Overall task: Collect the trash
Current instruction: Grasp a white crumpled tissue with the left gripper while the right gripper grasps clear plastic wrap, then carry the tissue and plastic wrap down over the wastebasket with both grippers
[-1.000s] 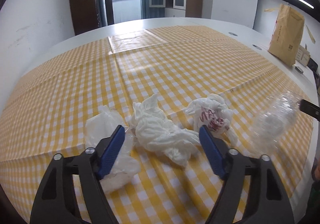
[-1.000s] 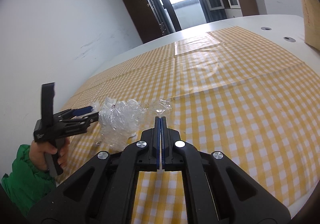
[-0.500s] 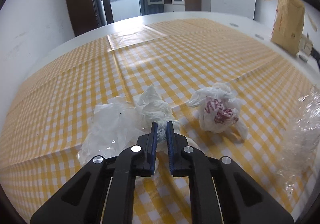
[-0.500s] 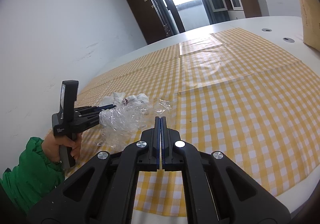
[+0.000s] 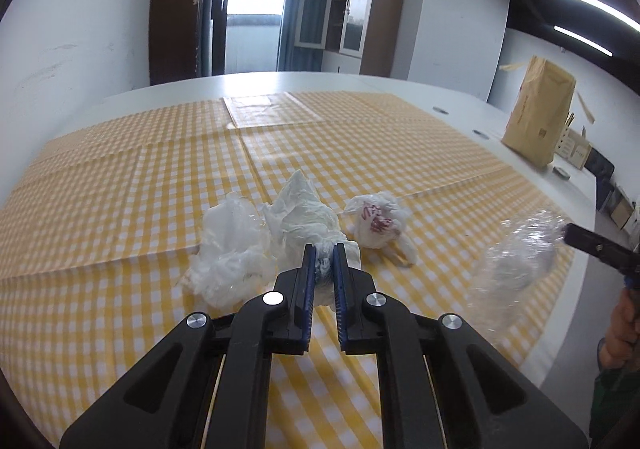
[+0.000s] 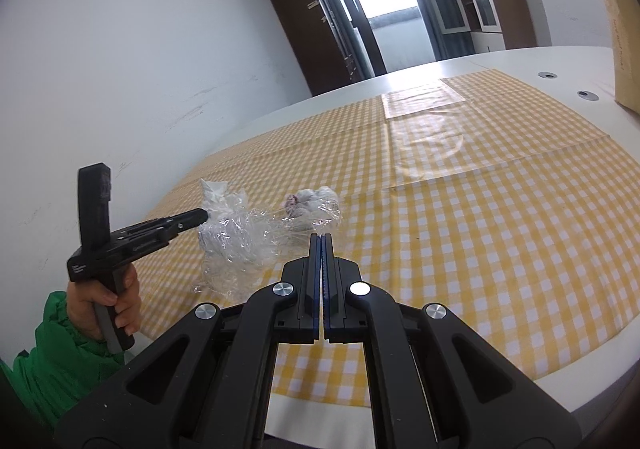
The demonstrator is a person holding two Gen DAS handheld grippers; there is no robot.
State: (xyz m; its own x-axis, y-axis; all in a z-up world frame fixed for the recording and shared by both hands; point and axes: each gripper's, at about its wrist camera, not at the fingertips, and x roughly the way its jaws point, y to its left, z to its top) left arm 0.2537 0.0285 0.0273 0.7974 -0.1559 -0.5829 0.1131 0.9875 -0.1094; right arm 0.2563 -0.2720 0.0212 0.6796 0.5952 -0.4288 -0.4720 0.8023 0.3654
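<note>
My left gripper (image 5: 323,249) is shut on a crumpled white tissue (image 5: 300,209), raising its near end off the yellow checked tablecloth (image 5: 120,189). A translucent plastic bag (image 5: 228,249) lies just left of the tissue. To the right of it lies a white bag with red print (image 5: 378,221). My right gripper (image 6: 322,239) is shut on a crinkled clear plastic film (image 6: 244,241), which hangs from its tips above the cloth. The left wrist view shows that film (image 5: 520,261) at the right, with the right gripper (image 5: 572,233) behind it. In the right wrist view a hand (image 6: 104,301) holds the left gripper (image 6: 203,214).
A tall brown paper bag (image 5: 536,117) stands on the white table at the back right, with small boxes (image 5: 576,149) beside it. The table's near edge (image 6: 520,385) runs close under my right gripper. Cabinets and a door line the far wall.
The left jaws closed on the white tissue, then the gripper pulled back and up with it. The right gripper drifted with the clear film still in its tips.
</note>
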